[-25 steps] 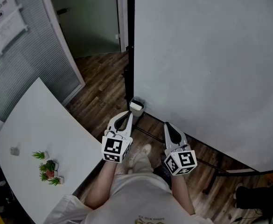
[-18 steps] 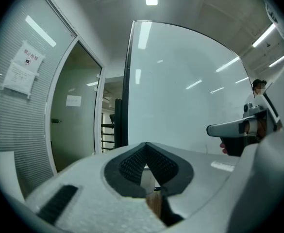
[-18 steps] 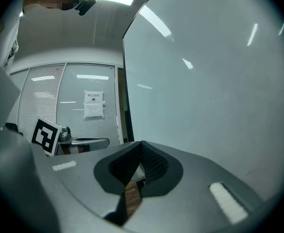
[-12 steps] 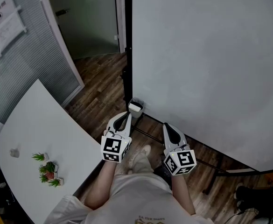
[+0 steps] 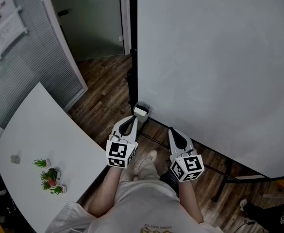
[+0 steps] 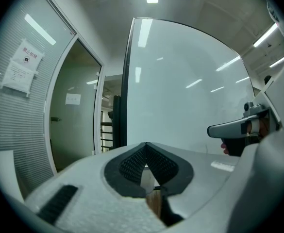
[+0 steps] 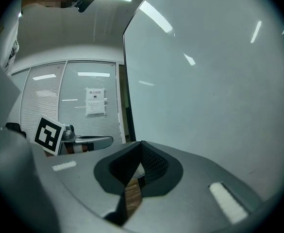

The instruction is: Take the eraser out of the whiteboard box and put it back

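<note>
A big whiteboard (image 5: 214,67) stands on the right. At its lower left corner hangs a small box (image 5: 142,110) with a pale top; I cannot tell whether the eraser shows in it. My left gripper (image 5: 132,120) points at the box from just below it, shut and empty. To its right, my right gripper (image 5: 173,131) points at the board's lower edge, also shut with nothing in it. In the left gripper view the left gripper (image 6: 145,145) has its jaws closed together before the board. The right gripper view shows the right gripper (image 7: 141,144) likewise closed.
A white table (image 5: 44,130) lies at the left with small potted plants (image 5: 49,176) on it. Behind it are a glass partition (image 5: 30,67) and a doorway. The board's stand foot (image 5: 229,178) crosses the wooden floor by the person's feet.
Both grippers stay where they were, still shut. Only a dark shape at the bottom right corner of the head view has shifted.
</note>
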`<state>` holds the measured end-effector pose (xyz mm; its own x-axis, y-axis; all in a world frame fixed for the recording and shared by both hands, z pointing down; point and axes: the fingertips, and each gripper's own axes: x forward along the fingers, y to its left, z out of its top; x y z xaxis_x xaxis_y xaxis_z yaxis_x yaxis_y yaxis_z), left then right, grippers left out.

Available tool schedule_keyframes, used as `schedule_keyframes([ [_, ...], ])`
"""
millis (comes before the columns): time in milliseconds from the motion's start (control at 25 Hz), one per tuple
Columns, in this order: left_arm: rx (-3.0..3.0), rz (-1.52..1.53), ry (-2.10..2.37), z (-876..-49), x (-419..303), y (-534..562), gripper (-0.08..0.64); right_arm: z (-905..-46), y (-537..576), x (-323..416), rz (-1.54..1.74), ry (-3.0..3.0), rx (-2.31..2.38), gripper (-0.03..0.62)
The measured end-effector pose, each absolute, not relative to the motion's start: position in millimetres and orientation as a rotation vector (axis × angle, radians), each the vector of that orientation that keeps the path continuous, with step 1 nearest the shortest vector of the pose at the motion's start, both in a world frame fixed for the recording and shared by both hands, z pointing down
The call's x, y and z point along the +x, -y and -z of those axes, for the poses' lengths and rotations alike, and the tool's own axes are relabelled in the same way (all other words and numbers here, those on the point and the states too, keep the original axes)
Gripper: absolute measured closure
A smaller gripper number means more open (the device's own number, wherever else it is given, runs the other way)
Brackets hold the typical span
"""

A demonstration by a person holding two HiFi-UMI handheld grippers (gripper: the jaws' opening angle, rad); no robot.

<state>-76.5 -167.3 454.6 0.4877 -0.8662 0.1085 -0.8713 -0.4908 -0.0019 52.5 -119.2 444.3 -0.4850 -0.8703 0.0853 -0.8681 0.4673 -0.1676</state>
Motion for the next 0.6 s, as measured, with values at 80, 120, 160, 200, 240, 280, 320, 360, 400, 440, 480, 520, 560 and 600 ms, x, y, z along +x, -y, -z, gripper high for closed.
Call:
schedule_keyframes([
  [80,2.662,-0.149,1.553,-455,-76,168,0.563,-445,119,49,0.3,-2.691,-1.578,0.581],
  [120,2.662,-0.151,1.553,-456,-77,168,0.562,-446,119,48,0.302,-2.695,-1.574,0.581],
  [160,2.661,-0.153,1.554,-457,-77,168,0.562,-447,119,47,0.304,-2.699,-1.572,0.581],
  [200,2.659,-0.155,1.555,-458,-77,168,0.562,-447,119,47,0.306,-2.701,-1.571,0.581],
  [240,2.658,-0.157,1.558,-458,-78,168,0.561,-448,119,47,0.307,-2.701,-1.571,0.581],
  [280,2.655,-0.157,1.562,-458,-79,168,0.563,-448,118,46,0.309,-2.701,-1.572,0.581],
  [320,2.651,-0.154,1.565,-459,-80,169,0.561,-448,118,46,0.309,-2.7,-1.573,0.581],
  [360,2.646,-0.15,1.569,-459,-82,169,0.563,-448,118,46,0.309,-2.7,-1.574,0.581],
  [400,2.64,-0.147,1.573,-459,-83,169,0.563,-448,118,46,0.309,-2.7,-1.573,0.581],
  [440,2.634,-0.145,1.577,-459,-84,169,0.563,-448,118,45,0.31,-2.7,-1.571,0.581],
  [480,2.63,-0.145,1.581,-460,-86,169,0.563,-449,117,44,0.311,-2.701,-1.569,0.581],
  [520,2.627,-0.146,1.584,-461,-86,169,0.563,-449,117,44,0.313,-2.702,-1.568,0.581],
  [560,2.625,-0.146,1.586,-461,-87,169,0.563,-449,117,43,0.314,-2.702,-1.567,0.581],
  [600,2.624,-0.147,1.588,-462,-88,169,0.563,-449,117,43,0.315,-2.703,-1.566,0.581],
])
